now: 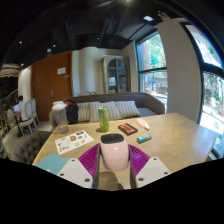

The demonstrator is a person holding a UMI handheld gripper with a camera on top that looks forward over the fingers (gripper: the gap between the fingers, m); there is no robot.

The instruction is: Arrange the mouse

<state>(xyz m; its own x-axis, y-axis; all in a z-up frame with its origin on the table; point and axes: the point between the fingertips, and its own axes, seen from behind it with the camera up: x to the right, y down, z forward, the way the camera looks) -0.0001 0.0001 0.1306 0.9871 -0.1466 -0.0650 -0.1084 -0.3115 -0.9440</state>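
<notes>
Taking the green cup (pixel 104 119) as the landmark, the wooden bench (pixel 170 135) spreads out under it, and things run across it from left to right. Far to the left of the cup a clear jar (pixel 60 116) stands near the bench's far edge, and nearer the camera, also left of the cup, lies a printed sheet (pixel 73 142) with a pale blue card (pixel 50 162) beside it. To the right of the cup lies a dark book (pixel 128 129), then a white sheet (pixel 144 123), and a small blue thing (pixel 145 139) a little closer in. In front of the cup, well on the near side, the claw (pixel 114 160) holds the white mouse (pixel 114 151), its two magenta pads (pixel 90 157) pressed narrowly against the mouse's flanks. The mouse appears lifted clear of the bench, though its underside is hidden. By my judgement the pick-up is done; what remains is to carry the mouse to its proper spot on the bench, set it down squarely, and let go.
</notes>
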